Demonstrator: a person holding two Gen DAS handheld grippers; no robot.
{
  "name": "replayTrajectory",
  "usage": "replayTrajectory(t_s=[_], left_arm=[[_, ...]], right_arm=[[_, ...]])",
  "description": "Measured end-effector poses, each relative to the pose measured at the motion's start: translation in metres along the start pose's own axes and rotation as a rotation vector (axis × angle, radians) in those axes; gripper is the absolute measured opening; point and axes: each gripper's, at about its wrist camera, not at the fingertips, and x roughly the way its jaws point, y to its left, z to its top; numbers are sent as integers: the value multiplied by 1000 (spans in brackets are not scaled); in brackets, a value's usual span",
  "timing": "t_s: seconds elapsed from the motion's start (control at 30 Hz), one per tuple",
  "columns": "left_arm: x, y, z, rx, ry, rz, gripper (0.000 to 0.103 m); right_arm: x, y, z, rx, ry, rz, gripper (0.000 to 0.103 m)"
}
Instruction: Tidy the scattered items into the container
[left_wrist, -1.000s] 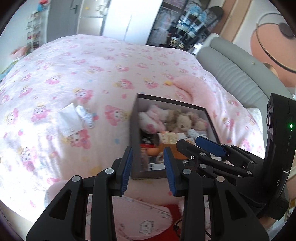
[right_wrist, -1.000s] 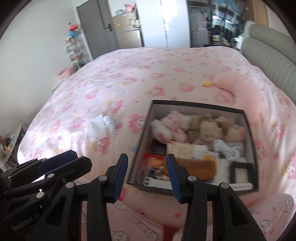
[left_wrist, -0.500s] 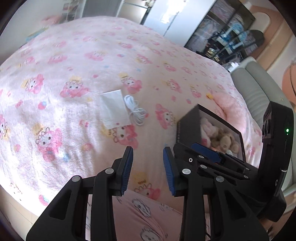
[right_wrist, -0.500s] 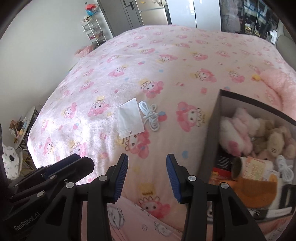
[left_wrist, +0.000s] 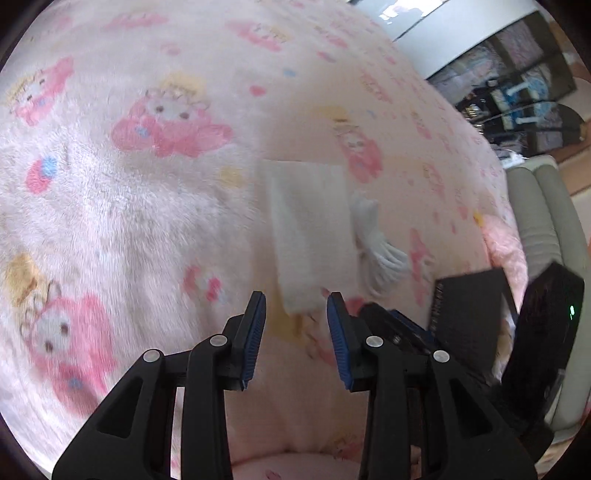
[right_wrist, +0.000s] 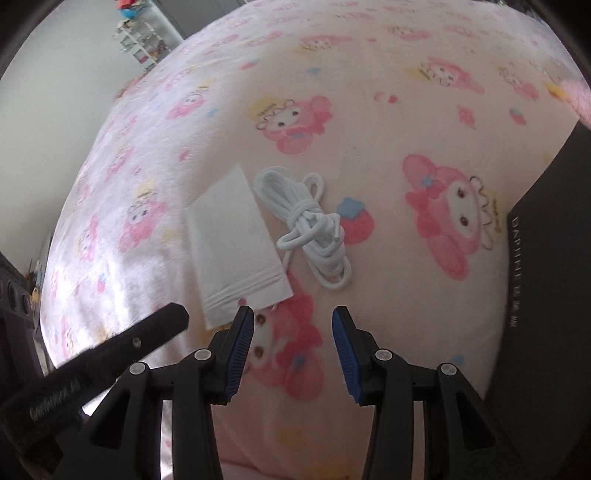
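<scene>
**Pink blanket, 2 items out, both grippers low and empty**

Pink plush blanket with cartoon rabbit print (right_wrist: 369, 122) fills both views. On it lie a flat white rectangular paper sachet (right_wrist: 236, 247) and, just beside it and perhaps touching, a bundled white cord tied in a loose coil (right_wrist: 314, 225).

Right wrist view: sharp. Sachet's sealed bottom edge and the cord's loops read clearly. Dark cardboard box (right_wrist: 546, 280) shows only as an outer wall at the right edge, with pale lettering too skewed to read; its inside is hidden. Left gripper (right_wrist: 110, 354) enters from lower left, blurred, tips unclear.

Left wrist view: motion-smeared. Sachet (left_wrist: 310, 236) and cord (left_wrist: 380, 251) are soft shapes. Box (left_wrist: 469, 317) is partly covered by the right gripper (left_wrist: 402, 328). Shelving and a pale padded headboard (left_wrist: 543, 221) show far right, unseen from the other camera.

Pose: both grippers tilt steeply down at the blanket. Left gripper (left_wrist: 295, 339) has its fingers apart, having just widened slightly, nothing between them, sachet's near end just beyond. Right gripper (right_wrist: 293, 350) has its fingers spread, empty.
</scene>
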Motion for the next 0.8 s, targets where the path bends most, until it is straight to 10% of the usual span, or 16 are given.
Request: replayTrajectory(t_s=[0.23,0.4,0.8], left_arm=[[36,11,17,-62,66,-91,40],[30,4,10,-67,70,-148,6],[-49,16,-53,-97,-34,-136,1]], right_arm=[[22,-3,8,3,2,30,42],[22,3,7,-15,-12,49,42],[-19,19,-36,-119,25,120,42]])
